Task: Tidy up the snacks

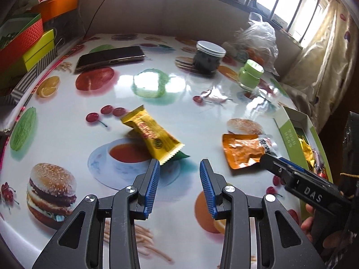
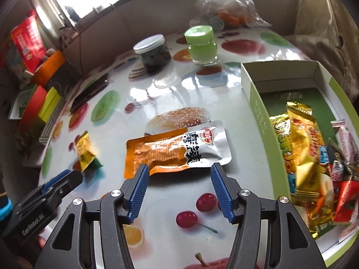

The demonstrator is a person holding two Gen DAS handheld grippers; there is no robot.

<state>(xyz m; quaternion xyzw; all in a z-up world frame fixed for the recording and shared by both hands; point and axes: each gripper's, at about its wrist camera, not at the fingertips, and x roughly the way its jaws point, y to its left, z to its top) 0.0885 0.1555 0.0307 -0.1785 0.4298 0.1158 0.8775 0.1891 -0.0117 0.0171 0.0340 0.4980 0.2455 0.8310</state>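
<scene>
Fruit-and-burger oilcloth covers the table (image 1: 179, 89). At its right edge a green box (image 2: 264, 121) holds wrapped snacks. An orange-and-silver pouch (image 2: 177, 149) lies flat just ahead of the right gripper (image 2: 179, 170), jaws apart. The yellow bar (image 1: 152, 135) sits tilted, perhaps touching the parted left gripper (image 1: 179, 164).

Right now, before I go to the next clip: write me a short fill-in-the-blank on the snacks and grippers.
1. The right gripper is open over the orange and ____ pouch.
2. The left gripper is open beside the ____ snack bar.
3. Snacks already sorted lie in the ____ box.
4. The jar with the green lid stands ____.

Missing: silver; yellow; green; upright
</scene>
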